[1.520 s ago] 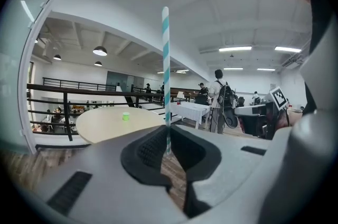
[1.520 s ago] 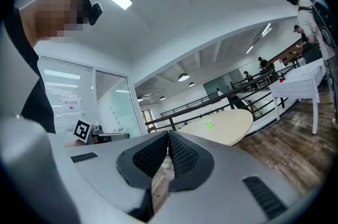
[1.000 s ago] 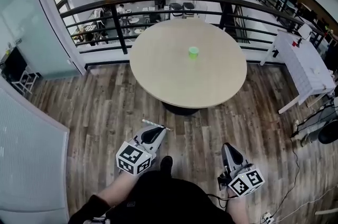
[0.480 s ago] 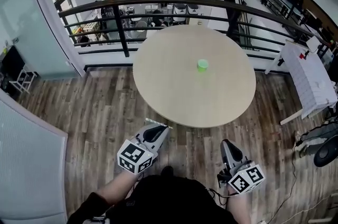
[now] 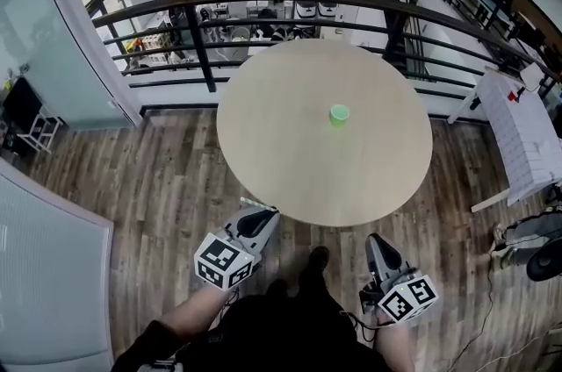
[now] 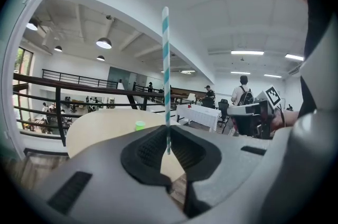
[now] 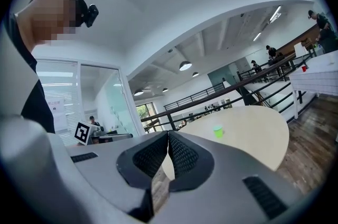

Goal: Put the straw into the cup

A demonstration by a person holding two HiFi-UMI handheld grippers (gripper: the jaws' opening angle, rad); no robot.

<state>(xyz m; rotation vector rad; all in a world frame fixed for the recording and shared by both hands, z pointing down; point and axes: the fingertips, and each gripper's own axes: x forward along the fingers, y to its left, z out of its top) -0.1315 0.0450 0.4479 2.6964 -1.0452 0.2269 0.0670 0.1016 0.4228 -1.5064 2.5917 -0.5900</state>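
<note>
The straw (image 6: 166, 75), striped teal and white, stands upright in our left gripper (image 5: 262, 214). Its lower end is pinched between the ribbed pads, and the jaws are narrowed down onto it. In the left gripper view most of its length rises toward twelve o'clock above the jaws. Our right gripper (image 5: 373, 242) carries nothing: in its own view the two pads meet, with no gap between them.

In the head view we hold both grippers low over the wooden floor (image 5: 158, 177), the left at about seven o'clock of the round table (image 5: 290, 142) and the right at about five o'clock. Both are just off the near edge and point toward the tabletop. The green cup (image 5: 340, 115) stands upright on that table, a little toward one o'clock of its middle and alone on the pale surface. It is well apart from both grippers and from the straw. From the left gripper the cup lies at roughly one o'clock, and from the right gripper at roughly eleven o'clock.

A dark railing (image 5: 263, 10) curves behind the table at twelve o'clock, and a white table (image 5: 527, 133) stands at three o'clock.
</note>
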